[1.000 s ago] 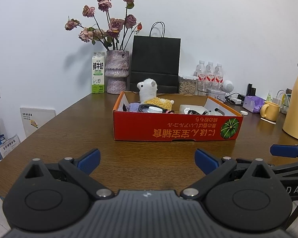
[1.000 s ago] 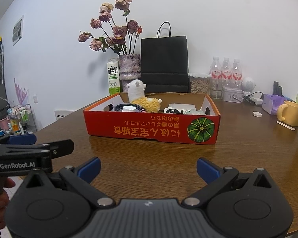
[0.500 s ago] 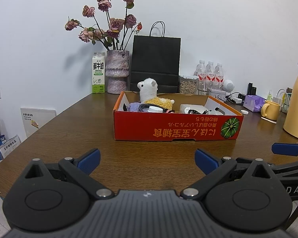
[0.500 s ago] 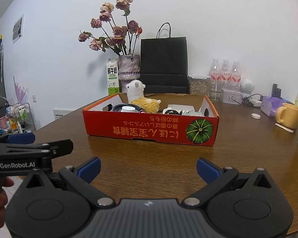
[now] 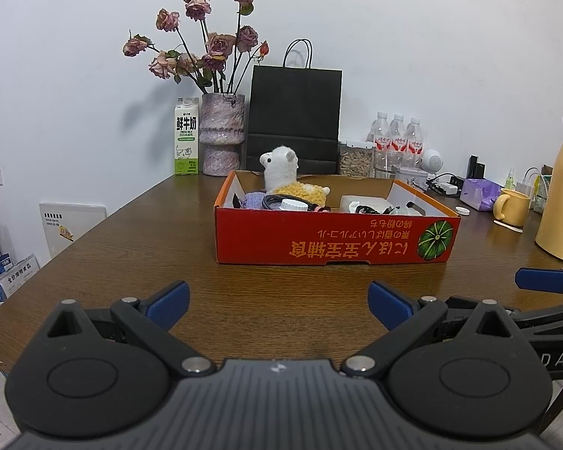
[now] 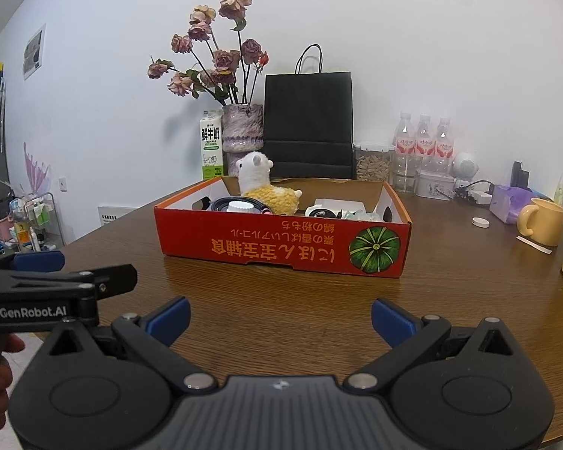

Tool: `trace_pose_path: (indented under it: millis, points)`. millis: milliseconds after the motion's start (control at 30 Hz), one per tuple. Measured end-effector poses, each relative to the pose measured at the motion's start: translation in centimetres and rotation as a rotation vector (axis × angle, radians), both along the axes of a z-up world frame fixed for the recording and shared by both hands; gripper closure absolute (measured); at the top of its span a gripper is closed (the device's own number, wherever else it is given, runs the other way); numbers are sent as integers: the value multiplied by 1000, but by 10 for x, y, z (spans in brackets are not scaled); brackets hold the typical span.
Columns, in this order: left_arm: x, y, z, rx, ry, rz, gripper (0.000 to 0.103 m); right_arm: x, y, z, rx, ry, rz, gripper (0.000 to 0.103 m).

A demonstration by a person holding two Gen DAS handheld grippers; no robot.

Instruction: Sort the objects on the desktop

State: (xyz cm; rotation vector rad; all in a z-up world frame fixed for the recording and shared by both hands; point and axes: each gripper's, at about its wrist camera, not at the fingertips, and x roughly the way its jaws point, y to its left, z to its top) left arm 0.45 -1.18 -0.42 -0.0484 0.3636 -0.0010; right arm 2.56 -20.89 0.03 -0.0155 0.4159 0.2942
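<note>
Red box [image 5: 330,243] long side facing cameras, plush alpaca [image 5: 285,176] upright inside; left gripper [image 5: 277,302], right gripper [image 6: 279,318] spread, empty

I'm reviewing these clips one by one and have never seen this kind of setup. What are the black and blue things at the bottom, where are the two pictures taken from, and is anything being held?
There is no robot here. A person holds a hand tool with two jaws in each hand, and a wide-angle camera on each tool looks forward along them. One picture comes from the left gripper, the other from the right gripper; each tool also shows at the edge of the other's picture. Both have blue-tipped jaws spread wide and hold nothing. Ahead on the brown table stands a red cardboard box containing a plush alpaca, cables and other small items. Behind it are a vase of dried roses, a milk carton, a black paper bag, water bottles and a yellow mug.
</note>
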Motion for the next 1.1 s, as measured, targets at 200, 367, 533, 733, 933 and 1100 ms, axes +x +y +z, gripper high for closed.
trace_pose_path:
  millis: [200, 367, 533, 733, 933, 1100]
  points:
    - [-1, 0, -1, 1, 2, 1, 0, -2, 0, 1, -4, -11, 6, 3]
    - [-1, 0, -1, 0, 1, 1, 0, -2, 1, 1, -4, -11, 8, 4]
    - [-1, 0, -3, -2, 4, 1, 0, -1, 1, 1, -5, -11, 8, 3]
    - [-2, 1, -3, -4, 5, 0, 0, -1, 1, 0, -4, -11, 8, 3]
    - [-2, 0, -3, -2, 7, 1, 0, -1, 1, 0, -5, -12, 6, 3]
    - [-2, 0, -3, -1, 9, 2, 0, -2, 1, 0, -7, -11, 4, 2]
